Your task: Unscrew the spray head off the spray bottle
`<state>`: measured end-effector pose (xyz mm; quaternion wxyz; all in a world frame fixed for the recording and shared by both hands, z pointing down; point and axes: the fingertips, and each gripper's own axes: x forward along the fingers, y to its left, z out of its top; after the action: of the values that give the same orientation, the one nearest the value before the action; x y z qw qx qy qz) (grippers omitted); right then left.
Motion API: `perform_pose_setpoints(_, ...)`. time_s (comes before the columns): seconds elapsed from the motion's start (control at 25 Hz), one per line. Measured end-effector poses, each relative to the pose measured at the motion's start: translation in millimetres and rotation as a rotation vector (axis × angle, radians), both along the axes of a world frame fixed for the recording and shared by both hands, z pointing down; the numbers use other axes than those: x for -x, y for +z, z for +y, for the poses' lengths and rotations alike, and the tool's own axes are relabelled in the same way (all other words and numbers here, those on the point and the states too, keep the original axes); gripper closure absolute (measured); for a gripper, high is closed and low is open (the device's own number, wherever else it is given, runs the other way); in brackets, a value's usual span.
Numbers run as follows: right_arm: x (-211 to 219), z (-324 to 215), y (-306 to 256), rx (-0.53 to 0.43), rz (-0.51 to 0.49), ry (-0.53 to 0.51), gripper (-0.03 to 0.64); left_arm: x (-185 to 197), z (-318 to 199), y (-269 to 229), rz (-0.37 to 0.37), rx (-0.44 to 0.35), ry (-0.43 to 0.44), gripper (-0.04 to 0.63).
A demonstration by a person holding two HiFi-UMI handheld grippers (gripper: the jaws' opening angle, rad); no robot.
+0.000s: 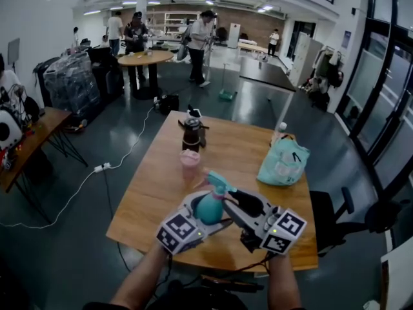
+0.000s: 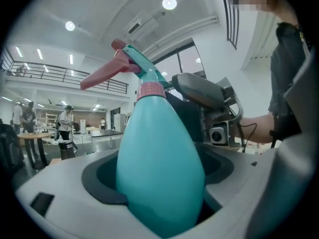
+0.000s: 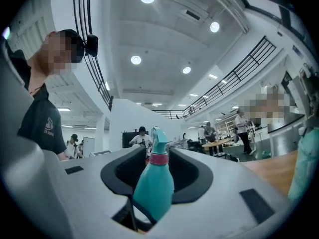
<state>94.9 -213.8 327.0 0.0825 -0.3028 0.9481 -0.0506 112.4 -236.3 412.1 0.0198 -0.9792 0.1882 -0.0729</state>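
The spray bottle (image 1: 210, 209) is held clear above the wooden table (image 1: 155, 179), close in front of the person. Its teal body is clamped between the jaws of the left gripper (image 2: 160, 176); the body fills the gap and both pads bear on it. The right gripper (image 3: 157, 172) is presented from the opposite side with its jaws spread wide. The bottle stands between them, but a gap is visible on each side of the pink collar (image 3: 159, 158) and nothing is pinched. The spray head (image 2: 145, 67) is seated on the collar, so the unscrewing is judged not yet completed. For a good result, the right jaws are to be closed on the collar or the base of the head. The pink trigger (image 2: 102, 76) is to be avoided, since it would probably pivot instead of passing on the turn. A firm left grip is required so that the body is not rotated with the head, and the turning axis is to be aligned with the neck. The smooth, tapered body is likely to slip if the clamp is relaxed.
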Motion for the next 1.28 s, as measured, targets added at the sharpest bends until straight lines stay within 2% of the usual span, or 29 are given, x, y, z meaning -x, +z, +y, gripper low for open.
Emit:
perform_pose_setpoints(0.2, 3, -15, 7, 0.046, 0.019, 0.150, 0.476, 1, -13, 6, -0.014, 0.000, -0.091, 0.170)
perform_pose_setpoints(0.4, 13, -23, 11, 0.084, 0.043, 0.206, 0.476, 4, -21, 8, -0.027, -0.002, -0.151, 0.170)
perform_pose_setpoints(0.68, 18, -25, 14, 0.071, 0.105, 0.260, 0.489, 8, -22, 12, -0.054, 0.001, -0.185, 0.170)
perform_pose_setpoints(0.88, 17, -20, 15, 0.057, 0.110, 0.218, 0.492, 7, -16, 12, -0.056, 0.002, -0.154, 0.170)
perform_pose_setpoints(1.28, 12, -4, 8, 0.030, 0.097, 0.031, 0.492, 0, 9, 2, -0.034, 0.013, 0.027, 0.170)
